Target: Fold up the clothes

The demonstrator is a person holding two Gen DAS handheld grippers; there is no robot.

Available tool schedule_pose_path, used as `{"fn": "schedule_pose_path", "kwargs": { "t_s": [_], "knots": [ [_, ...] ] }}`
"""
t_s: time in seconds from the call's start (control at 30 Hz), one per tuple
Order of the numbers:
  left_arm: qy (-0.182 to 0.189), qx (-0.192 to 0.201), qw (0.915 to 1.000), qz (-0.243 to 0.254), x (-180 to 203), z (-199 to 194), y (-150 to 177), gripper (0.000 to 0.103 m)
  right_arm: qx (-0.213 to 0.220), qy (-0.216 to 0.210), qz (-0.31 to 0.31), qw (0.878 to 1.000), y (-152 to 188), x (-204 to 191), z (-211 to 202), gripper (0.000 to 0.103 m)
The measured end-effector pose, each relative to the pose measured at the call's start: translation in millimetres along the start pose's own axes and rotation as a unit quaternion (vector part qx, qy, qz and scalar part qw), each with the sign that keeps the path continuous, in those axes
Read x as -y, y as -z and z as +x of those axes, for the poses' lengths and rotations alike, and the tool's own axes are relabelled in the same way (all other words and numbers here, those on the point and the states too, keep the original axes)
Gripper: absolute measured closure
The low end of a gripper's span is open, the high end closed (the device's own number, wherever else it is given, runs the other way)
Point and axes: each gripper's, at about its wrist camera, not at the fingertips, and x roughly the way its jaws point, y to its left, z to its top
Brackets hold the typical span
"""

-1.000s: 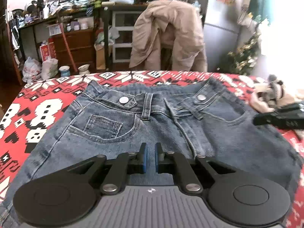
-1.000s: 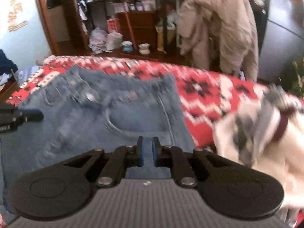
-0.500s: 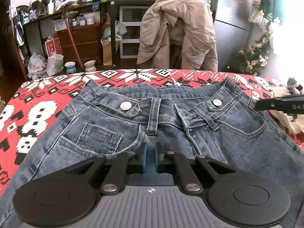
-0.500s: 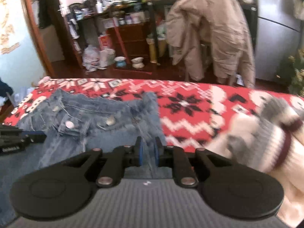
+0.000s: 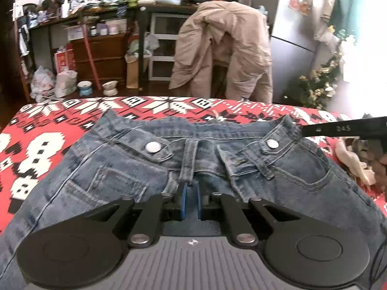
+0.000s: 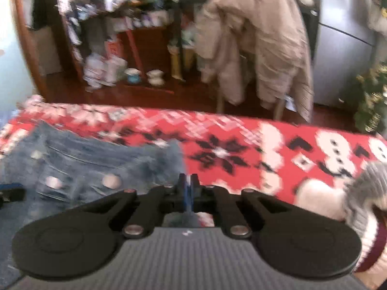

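Observation:
Blue jeans [image 5: 121,169] lie flat, waistband away from me, on a red and white patterned blanket [image 5: 36,145]. My left gripper [image 5: 191,198] hovers low over the middle of the jeans below the belt loop, its blue pads nearly together with nothing clamped. In the blurred right wrist view the jeans [image 6: 84,159] fill the left side. My right gripper [image 6: 188,181] sits at their right waist edge, pads pressed close on the denim edge. It shows as a black bar [image 5: 338,130] in the left wrist view. The left gripper's tip [image 6: 9,192] shows at the far left.
A grey, white and maroon knit garment [image 6: 362,193] lies on the blanket to the right of the jeans. Beyond the bed's far edge a beige coat [image 5: 225,48] hangs over a chair. Cluttered shelves and a small decorated tree [image 5: 314,89] stand further back.
The right gripper swung right from over the jeans to their right waist edge, and its pads closed further. The left gripper crept forward over the jeans.

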Motion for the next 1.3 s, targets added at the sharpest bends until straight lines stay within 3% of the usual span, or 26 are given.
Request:
{"fn": "schedule_pose_path", "kwargs": {
  "t_s": [0.07, 0.17, 0.33, 0.4, 0.53, 0.67, 0.8, 0.97, 1.03, 1.1, 1.3],
  "knots": [
    [-0.003, 0.000, 1.0000, 0.002, 0.2, 2.4, -1.5, 0.096, -0.001, -0.020, -0.012, 1.000, -2.7, -7.4, 3.5, 0.100],
    [-0.007, 0.000, 1.0000, 0.005, 0.6, 6.1, -3.6, 0.096, -0.005, 0.000, -0.041, 0.999, -3.3, -14.6, 21.9, 0.102],
    [-0.013, 0.001, 0.9999, 0.009, 1.2, 12.2, -7.3, 0.095, -0.001, 0.030, -0.008, 1.000, -16.0, -1.0, 40.5, 0.103],
    [-0.011, 0.003, 0.9999, 0.006, 0.0, 10.1, -7.8, 0.096, -0.012, 0.082, -0.015, 0.996, -20.0, 5.0, 47.4, 0.102],
    [0.020, 0.014, 0.9997, 0.007, -1.0, 0.0, -7.1, 0.096, 0.024, 0.039, 0.027, 0.999, -19.5, 11.5, 15.5, 0.102],
    [0.026, 0.010, 0.9990, 0.033, 9.7, 3.0, -6.9, 0.096, 0.012, -0.060, -0.022, 0.998, -5.5, -31.2, -15.9, 0.098],
    [0.015, 0.009, 0.9991, 0.040, 18.5, 10.8, -11.1, 0.096, -0.015, -0.138, -0.073, 0.988, 12.3, -95.0, -24.1, 0.099],
    [-0.003, 0.001, 0.9993, 0.038, 18.2, 21.9, -18.5, 0.098, -0.022, -0.128, -0.085, 0.988, 9.6, -136.7, 3.0, 0.098],
    [-0.005, -0.006, 0.9996, 0.028, 13.2, 26.6, -18.8, 0.098, -0.021, -0.132, -0.067, 0.989, 3.9, -134.6, 14.8, 0.097],
    [0.002, -0.005, 0.9998, 0.019, 10.1, 26.6, -19.1, 0.098, -0.022, -0.134, -0.054, 0.989, 0.9, -133.1, 22.5, 0.090],
    [0.024, 0.000, 0.9997, -0.009, 0.7, 26.7, -20.0, 0.097, -0.010, -0.139, -0.017, 0.990, -2.9, -110.5, 22.6, 0.090]
  ]
}}
